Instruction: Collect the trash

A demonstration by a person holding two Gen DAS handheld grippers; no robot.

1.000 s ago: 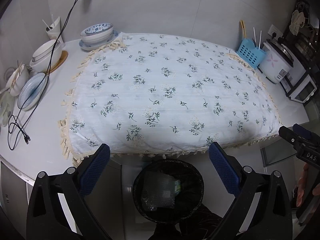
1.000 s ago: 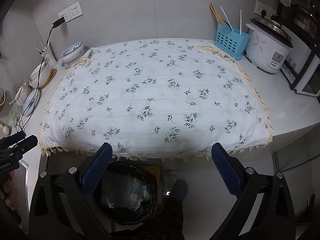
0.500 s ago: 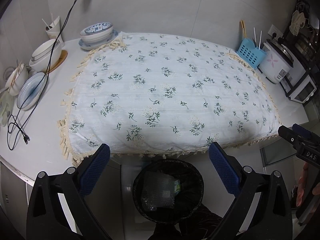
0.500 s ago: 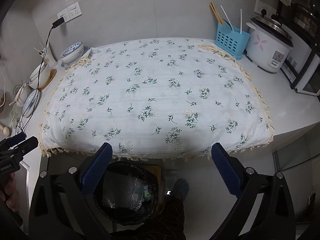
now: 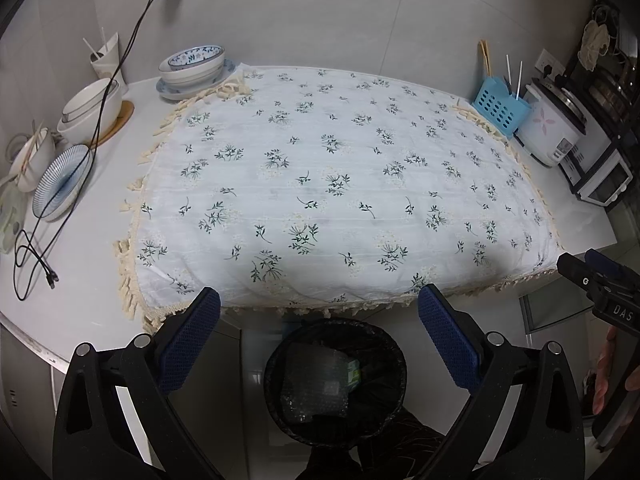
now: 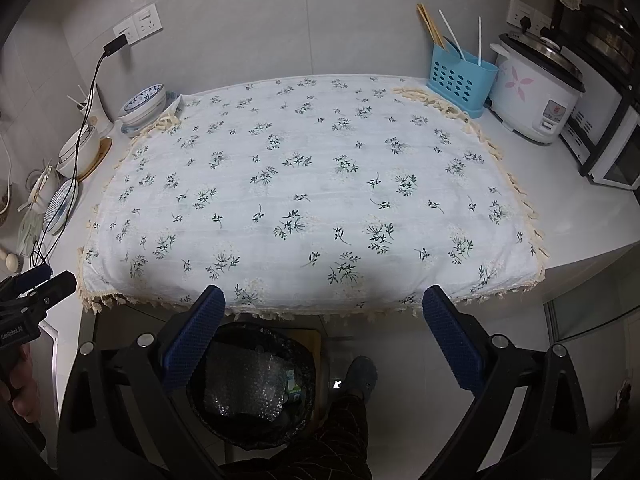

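Trash already sits in the bin [image 5: 335, 380], a round black-lined can at the bottom centre of your left wrist view, directly below and between the spread fingers of your left gripper [image 5: 319, 338]. In the right wrist view the same bin [image 6: 252, 386] lies at the lower left, partly behind the left-hand finger, so your right gripper [image 6: 324, 334] is offset to one side of it; your left gripper looks the nearer and better lined up over the opening.

Inside you see crumpled bubble wrap [image 5: 316, 390] and a small green-printed carton [image 5: 353, 372], both lying loose below the rim. The wrap looks light and springy, the carton soft-edged. The bin has no clear long axis; its mouth faces up toward you.

Both pairs of jaws stand wide apart and pinch nothing. No loose litter shows on the flowered tablecloth [image 5: 340, 184] that fills the middle of both frames, its fringe hanging over the counter edge just above the bin. My judgement: the collecting is finished or close to it, unless something lies outside these views.

Outward, stacked bowls [image 5: 192, 68] and a black cable [image 5: 92, 136] occupy the left of the frame, a blue utensil caddy [image 5: 500, 108] and a rice cooker [image 5: 554, 126] the upper right.
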